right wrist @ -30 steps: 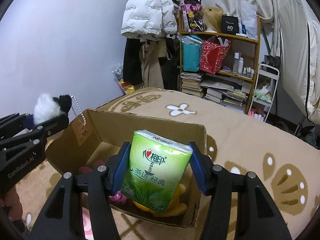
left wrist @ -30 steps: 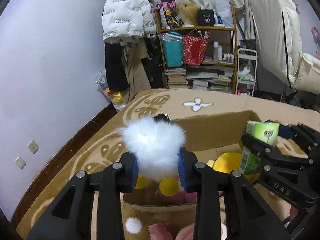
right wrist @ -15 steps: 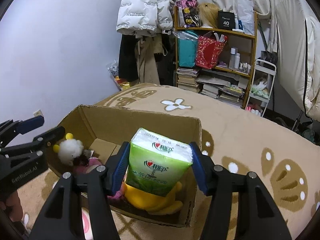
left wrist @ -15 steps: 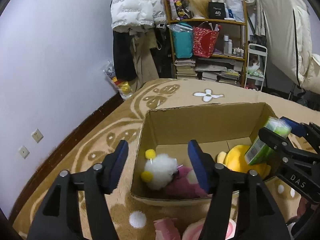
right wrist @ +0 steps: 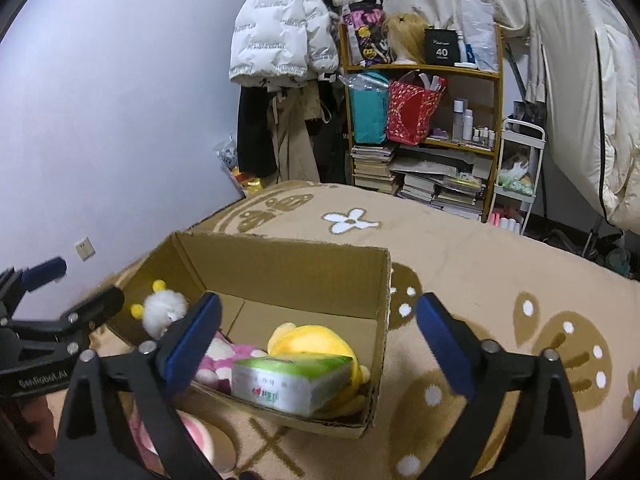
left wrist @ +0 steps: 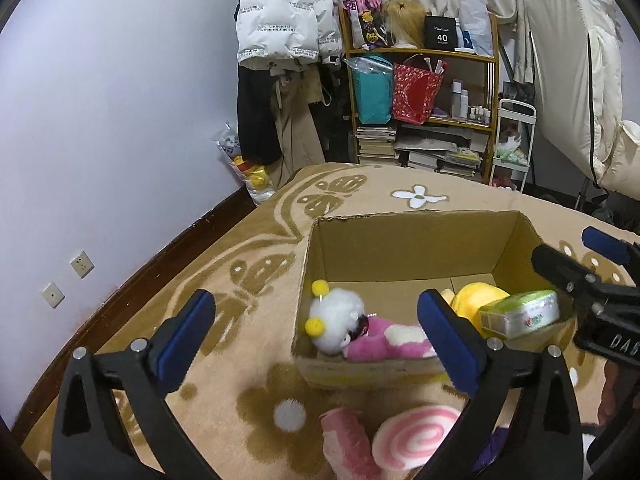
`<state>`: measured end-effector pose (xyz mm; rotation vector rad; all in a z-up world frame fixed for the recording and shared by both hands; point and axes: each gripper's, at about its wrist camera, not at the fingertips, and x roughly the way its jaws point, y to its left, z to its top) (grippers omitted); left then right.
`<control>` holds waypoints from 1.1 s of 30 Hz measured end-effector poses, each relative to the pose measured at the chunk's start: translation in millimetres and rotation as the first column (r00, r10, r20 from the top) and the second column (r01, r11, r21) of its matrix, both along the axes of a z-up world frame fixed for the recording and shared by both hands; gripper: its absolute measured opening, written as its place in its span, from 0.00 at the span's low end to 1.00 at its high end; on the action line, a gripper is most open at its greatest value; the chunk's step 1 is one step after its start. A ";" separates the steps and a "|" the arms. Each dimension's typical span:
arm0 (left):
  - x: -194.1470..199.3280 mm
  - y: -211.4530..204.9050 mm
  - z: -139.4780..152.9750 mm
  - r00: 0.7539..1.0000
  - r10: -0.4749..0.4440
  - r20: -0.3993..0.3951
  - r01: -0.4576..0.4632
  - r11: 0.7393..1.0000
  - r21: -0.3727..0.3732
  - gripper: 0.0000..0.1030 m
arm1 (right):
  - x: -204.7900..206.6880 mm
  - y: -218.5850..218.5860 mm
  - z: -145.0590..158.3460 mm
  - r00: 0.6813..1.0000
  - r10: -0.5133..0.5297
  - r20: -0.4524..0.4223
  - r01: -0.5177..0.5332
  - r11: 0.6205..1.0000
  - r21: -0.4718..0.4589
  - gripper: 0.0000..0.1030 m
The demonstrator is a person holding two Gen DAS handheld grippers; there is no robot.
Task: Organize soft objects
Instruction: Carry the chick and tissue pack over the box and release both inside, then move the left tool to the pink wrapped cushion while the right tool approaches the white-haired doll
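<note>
An open cardboard box (left wrist: pixel 400 248) (right wrist: pixel 280 272) stands on the patterned rug. Inside lie a white fluffy toy with yellow pompoms (left wrist: pixel 336 316) (right wrist: pixel 164 310), a pink plush (left wrist: pixel 384 342) (right wrist: pixel 224 356), a yellow plush (left wrist: pixel 476 300) (right wrist: pixel 312 336) and a green tissue pack (left wrist: pixel 520 314) (right wrist: pixel 292 380) resting on the yellow plush. My left gripper (left wrist: pixel 316 304) (right wrist: pixel 68 288) hovers over the box's near left corner, jaws opening wide, nothing gripped. My right gripper (right wrist: pixel 320 308) (left wrist: pixel 576 256) hangs above the box's right end, jaws opening, the pack loose below them.
A pink swirl cushion (left wrist: pixel 412 436) and a pink rolled item (left wrist: pixel 348 444) lie on the rug (left wrist: pixel 240 280) in front of the box. A lilac wall runs along the left. A crowded shelf (left wrist: pixel 420 100) and a hanging white jacket (left wrist: pixel 280 20) stand at the back.
The left gripper let go of the white fluffy toy, which dropped into the box. The right gripper released the tissue pack onto the yellow plush. Both jaws have spread wide.
</note>
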<state>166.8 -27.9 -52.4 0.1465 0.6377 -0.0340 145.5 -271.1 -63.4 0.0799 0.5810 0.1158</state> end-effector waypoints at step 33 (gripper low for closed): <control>-69.2 31.5 -8.7 0.976 0.057 -0.208 -0.063 0.998 -0.023 0.99 | -95.7 3.5 9.9 0.992 -0.082 -0.091 0.083 0.997 0.001 1.00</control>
